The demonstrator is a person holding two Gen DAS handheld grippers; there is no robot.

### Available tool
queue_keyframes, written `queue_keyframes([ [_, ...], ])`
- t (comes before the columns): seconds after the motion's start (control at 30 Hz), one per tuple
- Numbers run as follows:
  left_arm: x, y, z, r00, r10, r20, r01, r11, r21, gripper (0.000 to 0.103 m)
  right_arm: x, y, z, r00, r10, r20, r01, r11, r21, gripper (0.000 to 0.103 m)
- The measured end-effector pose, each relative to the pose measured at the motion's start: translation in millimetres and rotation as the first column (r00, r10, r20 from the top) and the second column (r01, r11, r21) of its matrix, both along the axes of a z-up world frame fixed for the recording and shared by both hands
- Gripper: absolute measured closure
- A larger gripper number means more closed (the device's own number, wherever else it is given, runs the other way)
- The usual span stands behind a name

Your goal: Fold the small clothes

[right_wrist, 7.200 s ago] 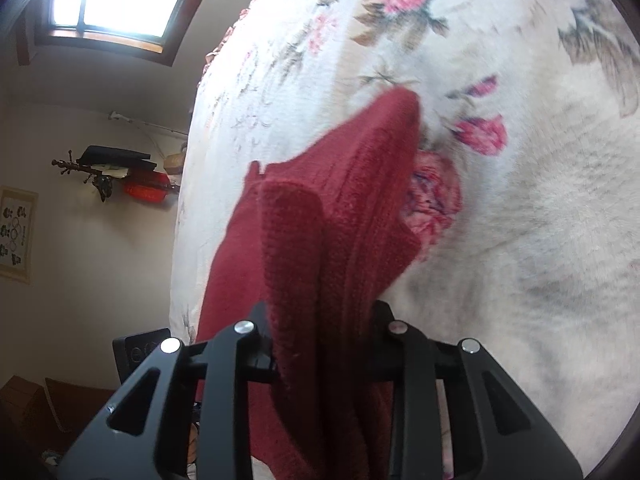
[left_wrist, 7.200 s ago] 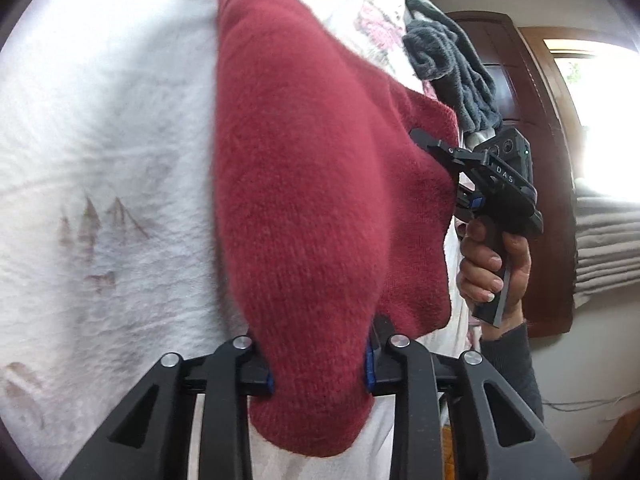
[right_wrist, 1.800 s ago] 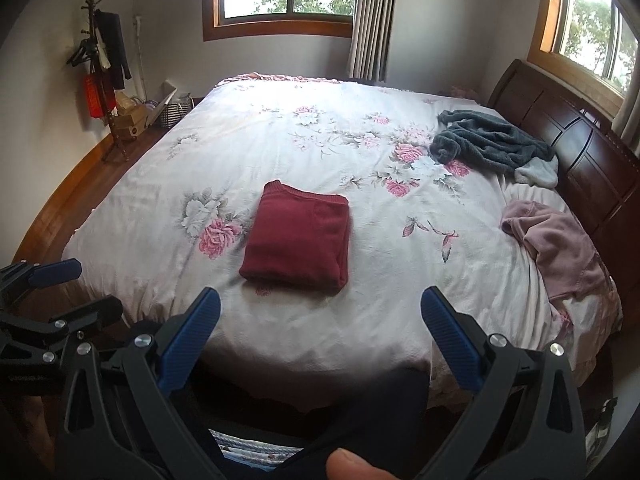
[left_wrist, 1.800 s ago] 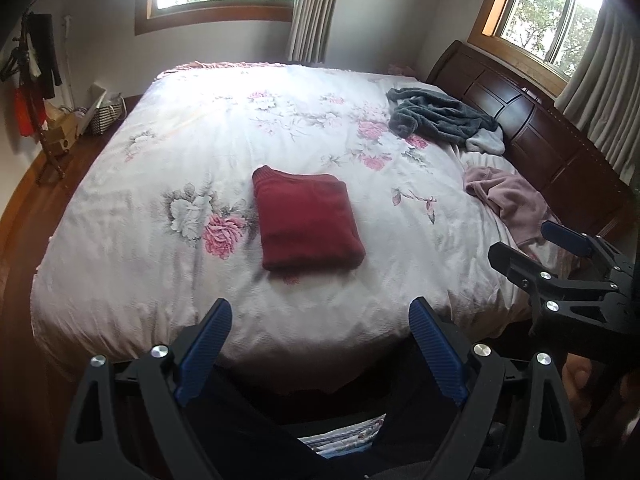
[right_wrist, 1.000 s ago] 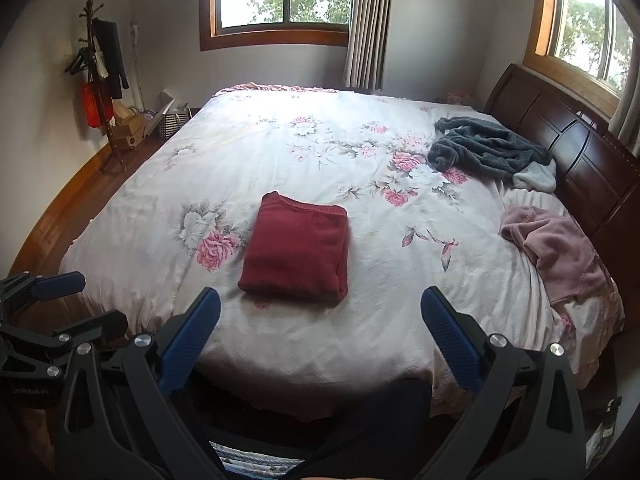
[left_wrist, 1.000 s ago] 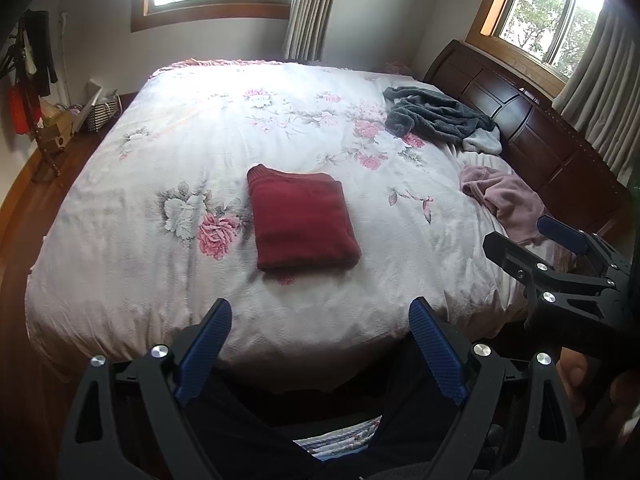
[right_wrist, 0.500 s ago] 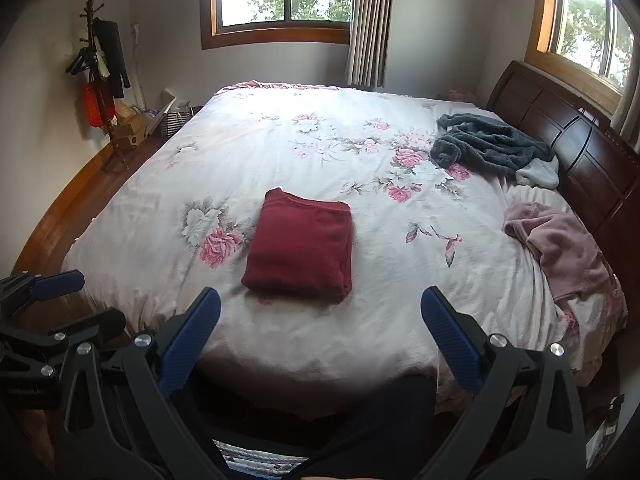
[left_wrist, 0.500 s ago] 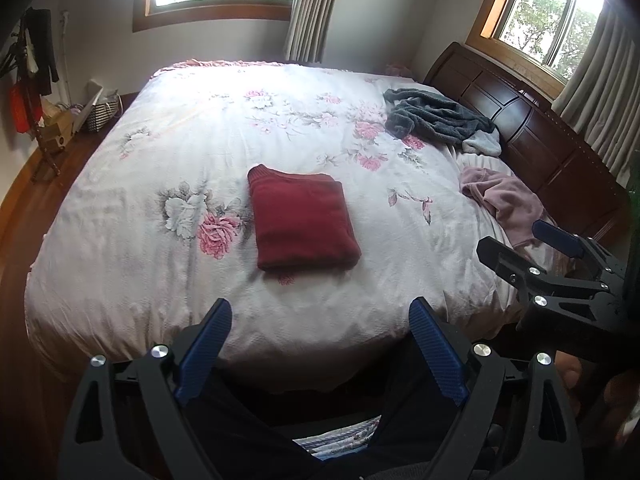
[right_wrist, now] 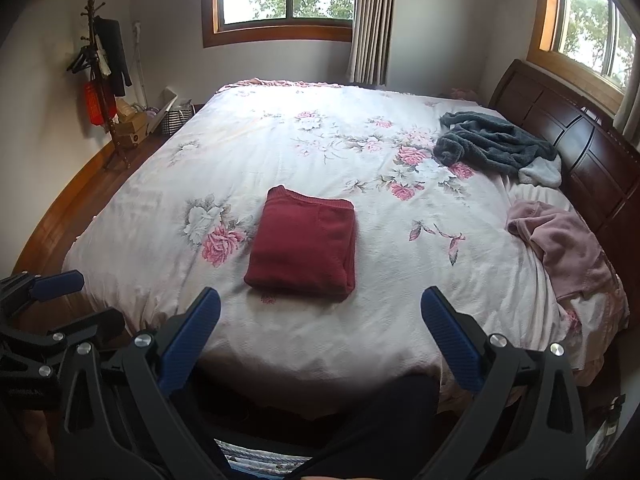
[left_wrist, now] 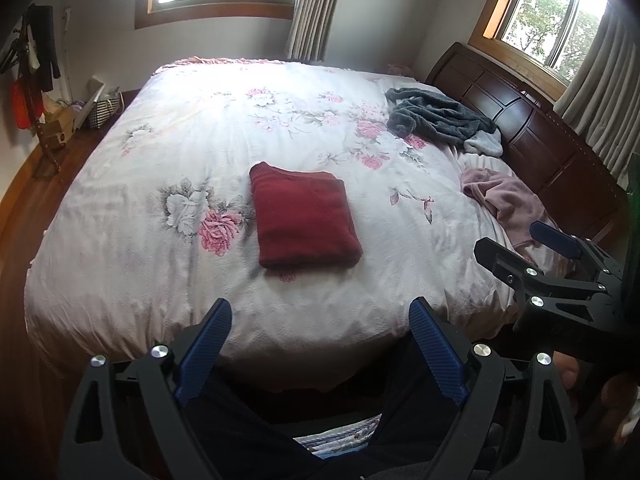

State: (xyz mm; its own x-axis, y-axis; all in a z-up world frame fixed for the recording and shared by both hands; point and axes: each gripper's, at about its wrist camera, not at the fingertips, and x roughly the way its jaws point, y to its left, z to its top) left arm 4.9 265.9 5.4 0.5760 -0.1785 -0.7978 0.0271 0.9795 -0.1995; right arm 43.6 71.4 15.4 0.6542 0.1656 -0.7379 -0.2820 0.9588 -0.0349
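Observation:
A dark red sweater lies folded into a neat rectangle near the front middle of the floral bedspread. Both grippers are held back off the foot of the bed, well short of the sweater. My left gripper is open and empty, its blue pads wide apart. My right gripper is open and empty too. An unfolded pink garment and a rumpled grey fleece garment lie at the bed's right side.
A dark wooden headboard runs along the bed's right. A coat stand with hanging clothes and boxes stands at the left wall. The person's dark-clothed legs show below the grippers, and wooden floor borders the bed's left.
7.2 s ago both grippers were shut on the red sweater over the bed; it now lies folded and released. Over the last second only slight camera drift; the right gripper edged left in the left view.

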Motion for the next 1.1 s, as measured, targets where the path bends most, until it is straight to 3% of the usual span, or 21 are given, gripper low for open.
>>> queue_keyframes([
  [1.1,3.9,5.4,-5.0,1.0,-0.006,-0.012,0.006,1.0,0.005,0.013,3.4,-0.5,-2.0,1.0,0.004,-0.006,-0.004,1.0,-0.001,0.003],
])
